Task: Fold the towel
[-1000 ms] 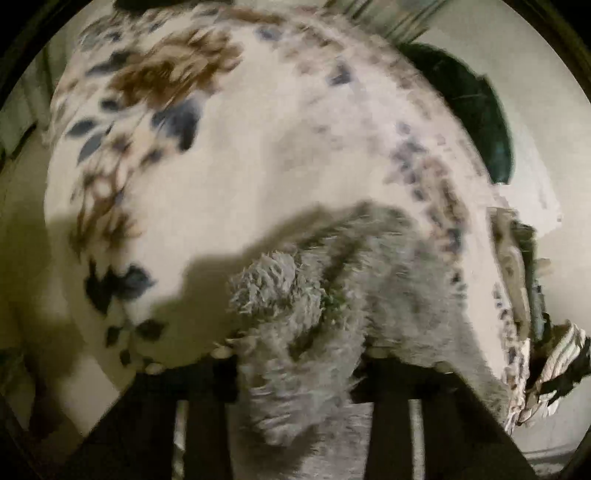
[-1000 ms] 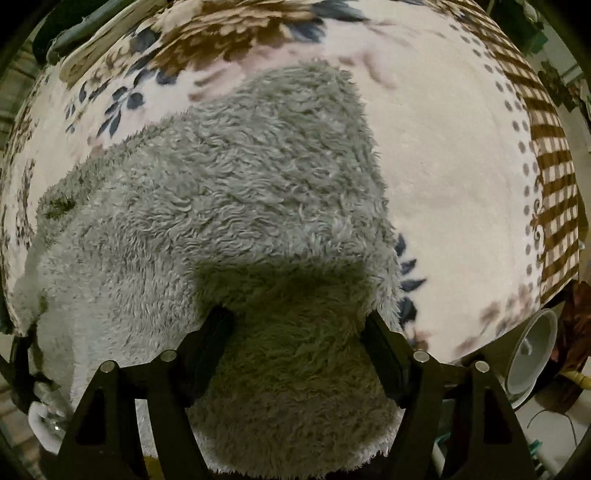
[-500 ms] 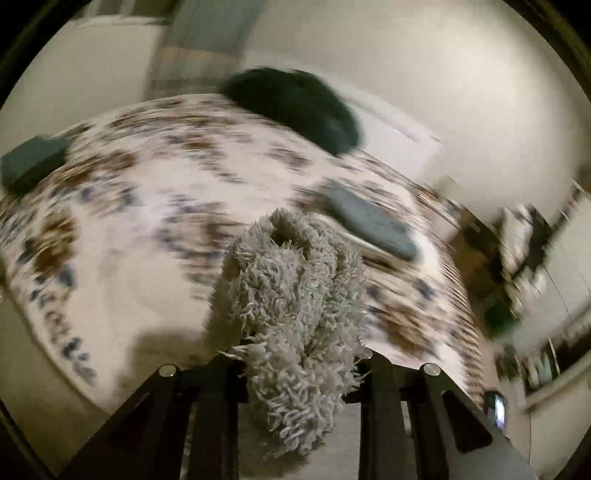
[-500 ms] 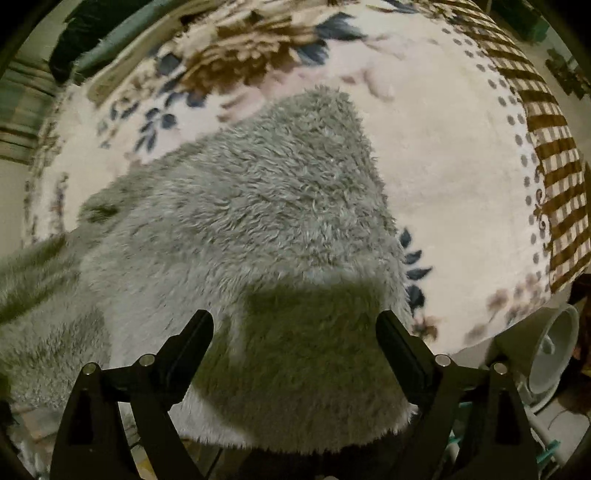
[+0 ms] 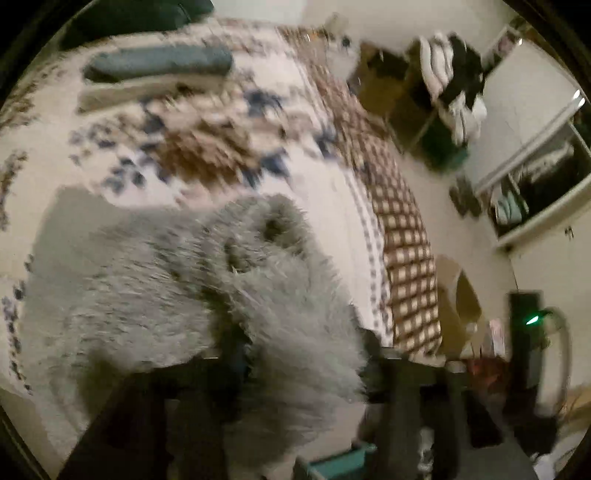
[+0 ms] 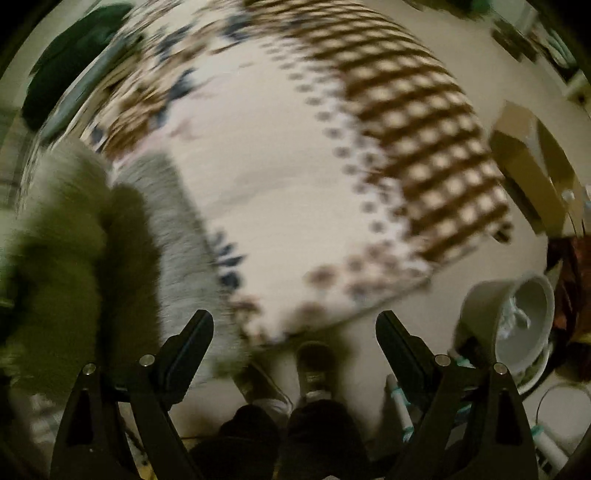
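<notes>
Towel (image 5: 155, 295), grey and shaggy, lies spread on a bed (image 5: 332, 206) covered by a floral blanket with a brown checked border, one bunched fold of it rising up between the left tongs (image 5: 303, 354) near the foot edge. The bed fills most of both wrist views, which are smeared by motion. The left tongs point steeply down at the bed; their jaws have just been opening, the fold of pile sits between them, and through the blur it cannot be told whether the pads press on it. The right tongs (image 6: 295, 332) also point steeply down, over the corner of the bed beside the towel's edge (image 6: 173, 236); their jaws have been opening and stand wide with nothing between them, the towel lying off to the left of the left finger. A dark pillow (image 5: 129, 14) and a long grey-blue folded item (image 5: 159, 62) rest at the far end of the bed. On the floor beyond the bed's corner, a grey bowl-shaped thing (image 6: 513, 325) lies tipped on its side, with a cardboard box (image 6: 532, 162) behind it. The person's two shoes (image 6: 314, 365) show below, between the right fingers. Cluttered shelves (image 5: 450, 85) stand against the far wall.
</notes>
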`<action>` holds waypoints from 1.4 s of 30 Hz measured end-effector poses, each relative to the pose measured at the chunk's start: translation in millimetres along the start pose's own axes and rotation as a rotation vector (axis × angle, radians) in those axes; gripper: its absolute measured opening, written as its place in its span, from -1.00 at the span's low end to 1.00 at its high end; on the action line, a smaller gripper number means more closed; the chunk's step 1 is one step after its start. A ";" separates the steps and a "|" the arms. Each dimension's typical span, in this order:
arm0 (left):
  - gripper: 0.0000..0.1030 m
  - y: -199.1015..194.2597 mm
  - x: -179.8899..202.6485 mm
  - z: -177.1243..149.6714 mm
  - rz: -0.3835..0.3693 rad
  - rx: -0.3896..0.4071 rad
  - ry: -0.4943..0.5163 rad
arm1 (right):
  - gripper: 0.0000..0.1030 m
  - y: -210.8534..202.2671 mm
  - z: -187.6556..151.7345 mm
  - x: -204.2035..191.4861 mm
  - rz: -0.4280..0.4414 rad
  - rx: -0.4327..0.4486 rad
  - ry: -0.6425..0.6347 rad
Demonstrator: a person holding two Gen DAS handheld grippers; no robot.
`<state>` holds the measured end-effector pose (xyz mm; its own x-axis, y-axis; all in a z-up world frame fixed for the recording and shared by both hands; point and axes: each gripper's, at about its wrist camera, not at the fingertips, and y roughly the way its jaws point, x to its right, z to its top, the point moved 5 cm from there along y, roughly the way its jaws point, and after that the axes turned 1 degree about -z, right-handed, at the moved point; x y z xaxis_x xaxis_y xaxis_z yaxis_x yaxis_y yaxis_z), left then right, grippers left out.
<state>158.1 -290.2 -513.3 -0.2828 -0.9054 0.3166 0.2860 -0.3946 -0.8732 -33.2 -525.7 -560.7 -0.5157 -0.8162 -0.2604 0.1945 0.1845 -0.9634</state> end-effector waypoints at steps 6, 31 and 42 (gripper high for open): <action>0.75 -34.1 4.5 2.4 -0.099 -0.035 -0.042 | 0.96 -17.7 18.4 26.0 0.106 0.038 0.065; 0.75 9.2 -203.6 62.1 0.246 -0.136 -0.169 | -0.02 30.2 74.0 -71.0 0.388 -0.125 0.048; 0.75 20.1 -200.6 59.2 0.270 -0.152 -0.157 | -0.58 81.4 -15.4 -46.7 0.568 -0.299 0.293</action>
<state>274.8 -125.8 -572.5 -0.0682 -0.9917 0.1091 0.1885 -0.1201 -0.9747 -6.1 -464.1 -628.0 -0.6140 -0.3757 -0.6942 0.2841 0.7154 -0.6384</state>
